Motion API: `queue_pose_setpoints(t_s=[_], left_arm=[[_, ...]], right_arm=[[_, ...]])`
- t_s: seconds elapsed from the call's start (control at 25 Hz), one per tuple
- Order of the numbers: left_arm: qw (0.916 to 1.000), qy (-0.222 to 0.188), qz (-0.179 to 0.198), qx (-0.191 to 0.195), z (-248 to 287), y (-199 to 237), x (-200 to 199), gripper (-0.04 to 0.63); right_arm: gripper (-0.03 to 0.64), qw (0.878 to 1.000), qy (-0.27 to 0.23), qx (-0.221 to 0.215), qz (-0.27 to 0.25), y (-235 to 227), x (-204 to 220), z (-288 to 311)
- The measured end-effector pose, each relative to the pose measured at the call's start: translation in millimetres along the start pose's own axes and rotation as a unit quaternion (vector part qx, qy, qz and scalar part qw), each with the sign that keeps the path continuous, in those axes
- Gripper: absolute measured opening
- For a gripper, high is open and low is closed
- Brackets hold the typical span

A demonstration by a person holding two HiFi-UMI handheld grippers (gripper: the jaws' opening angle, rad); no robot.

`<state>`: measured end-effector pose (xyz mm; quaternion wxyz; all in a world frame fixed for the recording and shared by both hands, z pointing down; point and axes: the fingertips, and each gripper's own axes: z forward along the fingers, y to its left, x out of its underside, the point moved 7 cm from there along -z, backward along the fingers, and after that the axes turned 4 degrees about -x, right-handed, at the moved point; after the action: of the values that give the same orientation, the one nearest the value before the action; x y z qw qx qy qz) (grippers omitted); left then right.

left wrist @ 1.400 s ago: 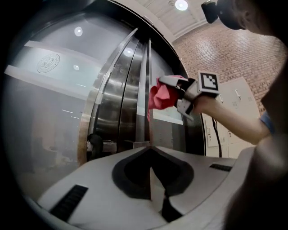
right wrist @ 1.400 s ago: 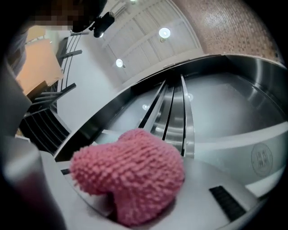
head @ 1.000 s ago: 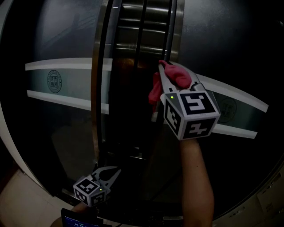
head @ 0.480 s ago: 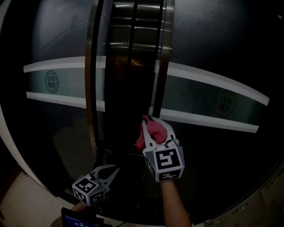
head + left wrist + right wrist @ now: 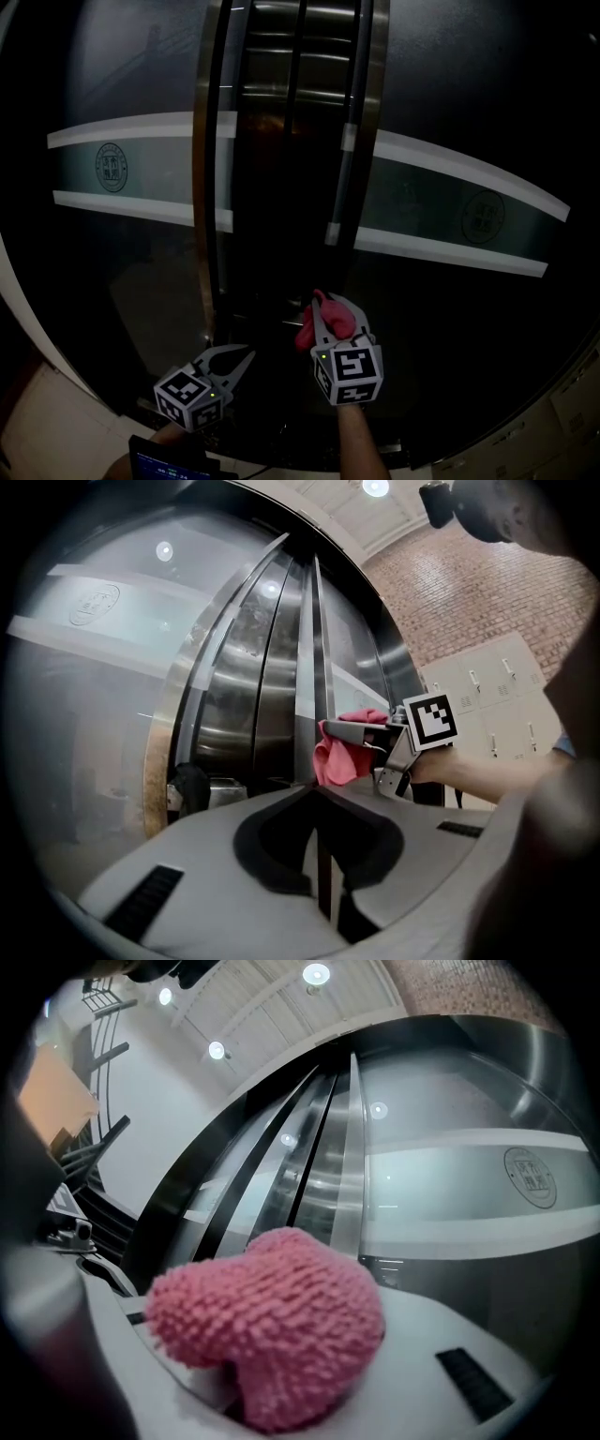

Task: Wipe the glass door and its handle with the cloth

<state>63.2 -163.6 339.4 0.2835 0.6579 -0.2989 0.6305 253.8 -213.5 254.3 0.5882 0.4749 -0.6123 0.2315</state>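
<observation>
Curved glass door [image 5: 141, 244], dark, crossed by a pale frosted band [image 5: 141, 164]. A round seal [image 5: 112, 167] is printed in the band at 9 o'clock in the head view, and a second seal [image 5: 483, 217] at 3 o'clock. The lettering on both is too small to read. Polished steel frame posts [image 5: 204, 187] run up the middle. Beside them hangs a slim vertical bar [image 5: 340, 183] with pale ends, probably the handle.

The right gripper [image 5: 334, 313] sits low on the door, near 6 o'clock and below the bar's lower end. Its jaws are clamped on a bunched pink cloth [image 5: 317, 328] with a nubby pile. In the right gripper view the cloth fills the space between the jaws and points at the steel posts. No view settles whether the cloth touches the surface. The marker cube [image 5: 349, 375] behind the jaws carries black-and-white square codes.

The left gripper [image 5: 247, 353] lies at 7 o'clock, apart from the cloth. Its jaws are closed together with nothing between them.

In the left gripper view a brick wall [image 5: 450, 583] and pale lockers [image 5: 492, 691] stand at 2 o'clock.
</observation>
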Motion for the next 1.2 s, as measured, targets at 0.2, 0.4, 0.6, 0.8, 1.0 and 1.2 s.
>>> queue_pose_setpoints(t_s=[0.2,0.4,0.6,0.8,1.0,1.2], left_arm=[[0.9999,0.003,0.009,-0.007,-5.7,20.3,-6.2,0.005],[0.9997,-0.010,0.007,-0.020,-16.0,53.1,-25.1,0.005],[0.9990,-0.009,-0.005,-0.043,-39.0,86.5,-29.0,0.005],[0.9980,-0.008,-0.008,-0.062,-63.8,116.5,-32.7,0.005],[0.9977,-0.014,-0.006,-0.066,-79.4,132.9,-40.7,0.005],[0.9979,-0.018,-0.006,-0.062,-80.5,135.6,-41.1,0.005]], right_arm=[[0.049,0.999,-0.043,-0.021,-0.002,29.9,-31.7,12.2],[0.049,0.991,-0.106,-0.077,-0.027,73.2,-96.4,46.6],[0.049,0.979,-0.161,-0.119,-0.046,102.2,-180.7,100.3],[0.049,0.975,-0.173,-0.123,-0.068,113.3,-258.4,153.1],[0.049,0.980,-0.152,-0.107,-0.069,124.5,-258.3,173.6],[0.049,0.983,-0.143,-0.102,-0.058,144.2,-199.4,161.9]])
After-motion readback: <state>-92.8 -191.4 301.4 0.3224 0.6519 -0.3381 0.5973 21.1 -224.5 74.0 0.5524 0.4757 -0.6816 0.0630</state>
